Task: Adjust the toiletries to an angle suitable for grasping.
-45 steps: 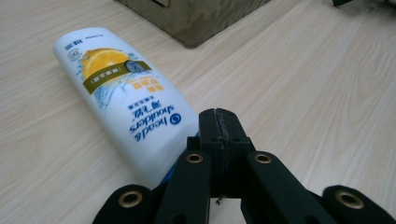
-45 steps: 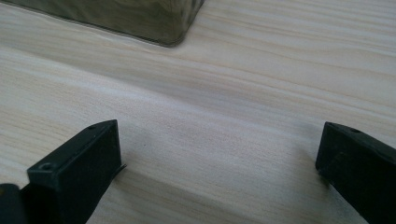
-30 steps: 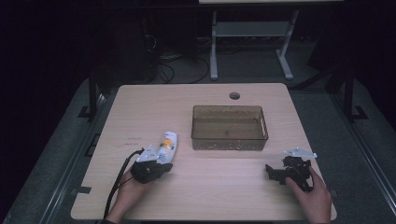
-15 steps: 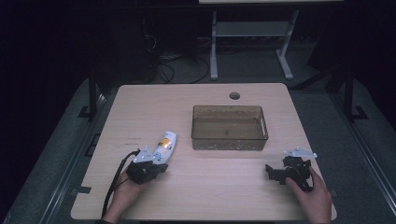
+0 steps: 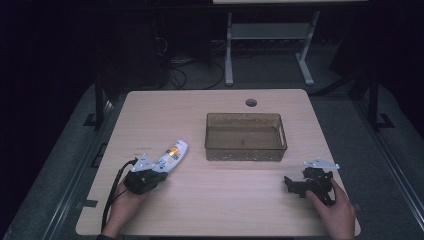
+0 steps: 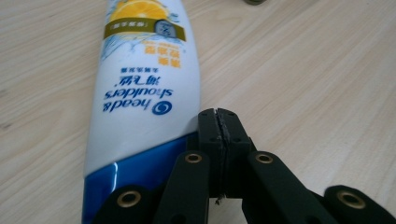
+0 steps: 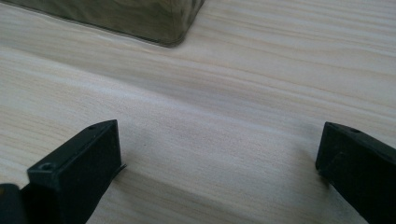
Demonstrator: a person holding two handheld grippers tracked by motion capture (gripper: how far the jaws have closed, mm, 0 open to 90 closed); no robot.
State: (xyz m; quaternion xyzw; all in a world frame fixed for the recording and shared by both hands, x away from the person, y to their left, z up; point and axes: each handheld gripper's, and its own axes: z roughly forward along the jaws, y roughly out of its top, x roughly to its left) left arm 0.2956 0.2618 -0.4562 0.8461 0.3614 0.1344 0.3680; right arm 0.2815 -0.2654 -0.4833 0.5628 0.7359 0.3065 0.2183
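Left claw clenched, empty, nudging side of shampoo bottle lying flat on surface, likely lining it up; right claw released, resting idle beside tray

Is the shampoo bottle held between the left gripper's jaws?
No, in the left gripper view the left gripper has its jaws shut together on nothing, with the bottle lying on the table beside them.

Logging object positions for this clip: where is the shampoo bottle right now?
In the high view the shampoo bottle lies flat on the table's left half, left of the brown bin, with the shut left gripper beside its lower end.
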